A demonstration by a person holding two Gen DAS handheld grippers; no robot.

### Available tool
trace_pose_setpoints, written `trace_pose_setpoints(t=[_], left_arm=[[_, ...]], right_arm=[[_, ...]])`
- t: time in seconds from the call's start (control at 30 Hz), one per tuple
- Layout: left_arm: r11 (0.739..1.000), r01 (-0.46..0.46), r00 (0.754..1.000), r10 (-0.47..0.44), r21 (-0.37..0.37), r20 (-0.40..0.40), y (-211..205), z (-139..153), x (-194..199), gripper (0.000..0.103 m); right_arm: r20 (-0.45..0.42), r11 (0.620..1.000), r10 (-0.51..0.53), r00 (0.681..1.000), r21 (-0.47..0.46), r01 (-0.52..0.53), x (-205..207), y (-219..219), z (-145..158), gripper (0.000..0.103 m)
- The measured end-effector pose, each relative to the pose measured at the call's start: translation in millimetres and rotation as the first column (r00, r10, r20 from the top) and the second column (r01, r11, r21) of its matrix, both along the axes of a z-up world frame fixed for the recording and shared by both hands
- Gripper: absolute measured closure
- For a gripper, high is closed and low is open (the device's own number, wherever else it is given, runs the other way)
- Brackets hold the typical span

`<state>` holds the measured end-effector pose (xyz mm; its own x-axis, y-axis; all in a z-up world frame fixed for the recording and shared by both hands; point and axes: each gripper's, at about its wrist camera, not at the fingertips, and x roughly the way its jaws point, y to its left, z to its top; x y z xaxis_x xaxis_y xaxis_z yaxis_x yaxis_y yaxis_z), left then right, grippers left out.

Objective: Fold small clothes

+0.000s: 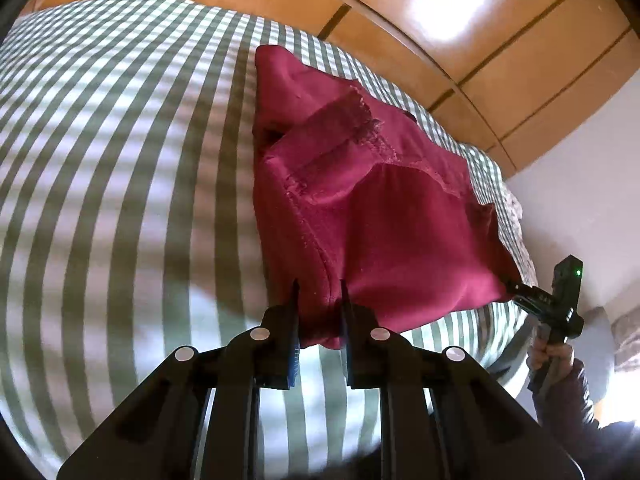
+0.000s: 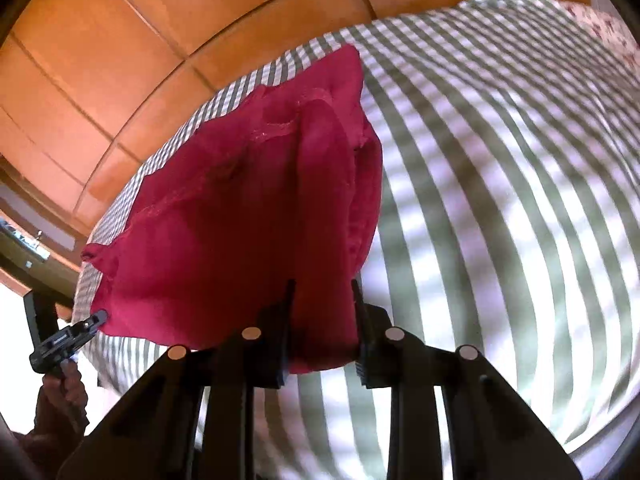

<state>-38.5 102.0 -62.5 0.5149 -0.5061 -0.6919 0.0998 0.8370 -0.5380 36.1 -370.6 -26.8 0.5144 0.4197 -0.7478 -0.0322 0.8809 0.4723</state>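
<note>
A dark red garment [image 1: 380, 208] [image 2: 224, 240] with visible seams lies on a bed with a green-and-white striped sheet [image 1: 120, 160] [image 2: 500, 200]. Its near edge is raised and stretched between both grippers. My left gripper [image 1: 320, 292] is shut on the garment's near left corner, with a fold of cloth bunched between its fingers. My right gripper [image 2: 322, 292] is shut on the near right corner in the same way. Each wrist view also shows the other gripper pinching its corner: the right gripper [image 1: 510, 284] at the right edge and the left gripper [image 2: 100, 315] at the lower left.
Orange-brown wooden wardrobe panels [image 1: 500, 40] [image 2: 100, 60] stand behind the bed. A floral pillow [image 2: 600, 28] lies at the bed's far end. A hand in a dark sleeve [image 1: 548, 352] [image 2: 64, 384] holds each gripper. Wide striped sheet lies beside the garment.
</note>
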Motion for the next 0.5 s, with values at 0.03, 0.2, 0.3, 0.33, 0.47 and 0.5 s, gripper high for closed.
trace_pose_setpoints(t=[0.03,0.2,0.3,0.33,0.47,0.5], left_arm=[[1.0,0.004,1.0,-0.004,-0.007,-0.005,0.3,0.1,-9.7,0.088],[0.999,0.022,0.999,-0.023,-0.024,-0.034,-1.6,0.1,-57.8,0.088],[0.999,0.029,0.999,-0.028,0.032,-0.032,-5.0,4.6,-68.9,0.084],[0.997,0.021,1.0,-0.02,0.071,-0.019,-5.6,9.7,-67.4,0.075],[0.99,-0.043,0.996,0.032,0.132,0.081,-0.8,27.7,-54.6,0.031],[0.99,-0.031,0.996,0.018,0.14,0.089,-1.1,30.3,-47.6,0.031]], right_arm=[[-0.008,1.0,0.004,1.0,0.002,-0.004,-10.0,-0.4,-0.5,0.08],[-0.044,0.998,0.048,0.998,-0.026,-0.049,-47.5,0.1,1.0,0.08],[-0.04,0.996,0.067,0.997,-0.061,-0.07,-55.3,1.0,7.4,0.073],[-0.029,0.996,0.06,0.998,-0.07,-0.062,-53.3,-0.3,10.0,0.07],[0.058,0.992,0.015,0.998,-0.13,-0.007,-35.6,-2.4,29.2,0.058],[0.078,0.989,0.012,0.997,-0.149,0.0,-28.9,-1.0,33.0,0.058]])
